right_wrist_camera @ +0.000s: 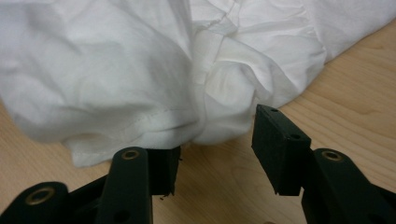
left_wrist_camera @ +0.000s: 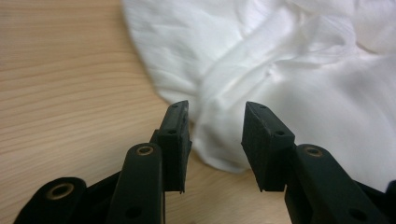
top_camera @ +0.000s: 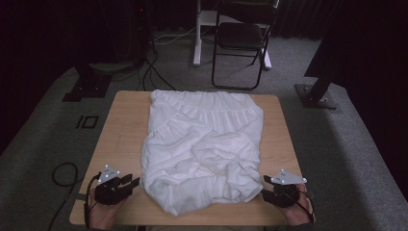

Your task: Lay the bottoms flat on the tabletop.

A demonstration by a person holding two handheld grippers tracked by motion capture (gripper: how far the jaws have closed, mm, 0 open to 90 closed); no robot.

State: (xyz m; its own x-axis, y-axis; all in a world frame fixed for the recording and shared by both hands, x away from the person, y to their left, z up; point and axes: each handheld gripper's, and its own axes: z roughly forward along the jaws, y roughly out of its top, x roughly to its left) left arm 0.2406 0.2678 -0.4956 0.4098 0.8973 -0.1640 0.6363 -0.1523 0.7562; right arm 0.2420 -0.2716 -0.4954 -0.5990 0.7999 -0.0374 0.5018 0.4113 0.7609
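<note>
A crumpled white garment (top_camera: 204, 149) lies spread over the middle of the wooden table (top_camera: 120, 130), with a gathered band at its far end. My left gripper (top_camera: 133, 181) rests at the table's near left, just beside the cloth's near left corner. Its jaws stand open in the left gripper view (left_wrist_camera: 217, 109), with a fold of the white garment (left_wrist_camera: 280, 70) just beyond the tips and nothing pinched. My right gripper (top_camera: 265, 179) sits at the near right corner of the cloth. It is open too (right_wrist_camera: 217, 130), and the garment's hem (right_wrist_camera: 140, 93) drapes over the tip of one jaw.
Bare wood runs along both sides of the cloth. Beyond the table stand a black folding chair (top_camera: 238, 43) and a white desk leg (top_camera: 197, 33). Black stand bases (top_camera: 86, 86) (top_camera: 315, 96) flank the far corners. A cable (top_camera: 62, 173) loops on the grey carpet at left.
</note>
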